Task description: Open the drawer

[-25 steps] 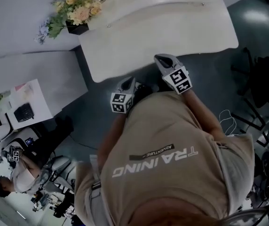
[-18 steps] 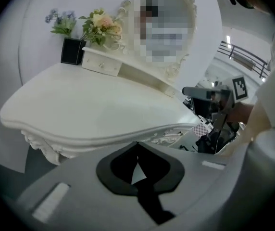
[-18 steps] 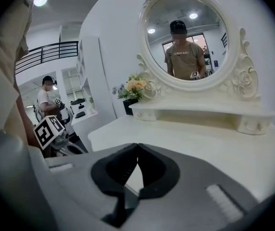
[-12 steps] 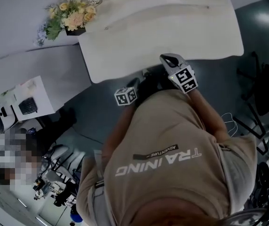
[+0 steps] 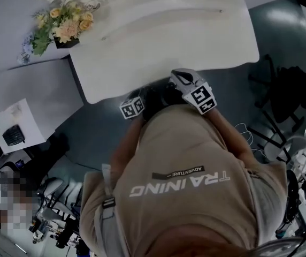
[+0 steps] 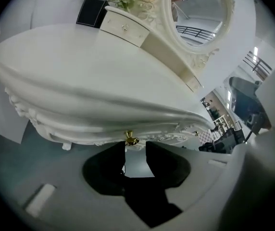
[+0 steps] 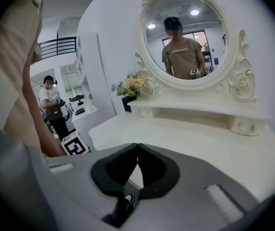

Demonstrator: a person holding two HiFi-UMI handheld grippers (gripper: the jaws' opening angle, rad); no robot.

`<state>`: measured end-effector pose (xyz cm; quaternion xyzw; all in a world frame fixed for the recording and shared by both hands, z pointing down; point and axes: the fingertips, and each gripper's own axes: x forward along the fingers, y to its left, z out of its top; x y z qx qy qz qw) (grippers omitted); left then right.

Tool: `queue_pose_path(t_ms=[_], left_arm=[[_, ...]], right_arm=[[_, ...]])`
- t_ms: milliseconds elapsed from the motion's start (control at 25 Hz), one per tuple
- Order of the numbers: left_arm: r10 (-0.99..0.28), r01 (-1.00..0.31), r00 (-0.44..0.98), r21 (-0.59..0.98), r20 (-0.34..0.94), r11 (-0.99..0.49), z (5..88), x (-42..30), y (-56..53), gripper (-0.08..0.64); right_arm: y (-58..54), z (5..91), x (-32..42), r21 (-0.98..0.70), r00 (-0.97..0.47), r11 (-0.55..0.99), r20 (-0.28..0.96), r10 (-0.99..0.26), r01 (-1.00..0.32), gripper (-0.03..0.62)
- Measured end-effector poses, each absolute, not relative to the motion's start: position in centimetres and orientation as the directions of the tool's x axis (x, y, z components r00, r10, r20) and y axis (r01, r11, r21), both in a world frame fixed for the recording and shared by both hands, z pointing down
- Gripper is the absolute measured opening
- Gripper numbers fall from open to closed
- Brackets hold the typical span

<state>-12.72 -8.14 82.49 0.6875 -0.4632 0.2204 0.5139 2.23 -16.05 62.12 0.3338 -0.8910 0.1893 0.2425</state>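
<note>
— where's the drawer?
— under the near edge of the dressing table (image 6: 89, 66). the drawer (image 6: 80, 129) front runs left to right, and its knob (image 6: 131, 139) sits just beyond my left gripper (image 6: 135, 146), a touch left of the gap.
— jaws?
— the left ones have just been opening and stand apart, nothing between them yet. my right gripper (image 7: 137, 148) is closed and empty above the table, farther from the knob.
</note>
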Motion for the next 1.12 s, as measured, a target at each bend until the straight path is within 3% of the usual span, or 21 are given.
queue_pose_path(t_ms=[680, 880, 1120], left_arm=[[-0.344, -0.887, 0.430, 0.461, 0.835, 0.009, 84.3, -12.8, -9.7, 0.138], [-0.359, -0.883, 0.406, 0.462, 0.840, 0.084, 84.9, -12.8, -10.2, 0.149], [-0.379, -0.904, 0.377, 0.424, 0.845, 0.046, 85.2, -12.6, -10.1, 0.146]], right_arm=[[-16.8, 61.6, 0.8, -0.160, -0.702, 0.768, 0.550, -0.452, -0.620, 0.003], [-16.5, 61.7, 1.9, -0.150, -0.686, 0.753, 0.554, -0.473, -0.641, 0.003], [-15.3, 62.1, 3.9, -0.151, -0.661, 0.729, 0.572, -0.486, -0.667, 0.003]])
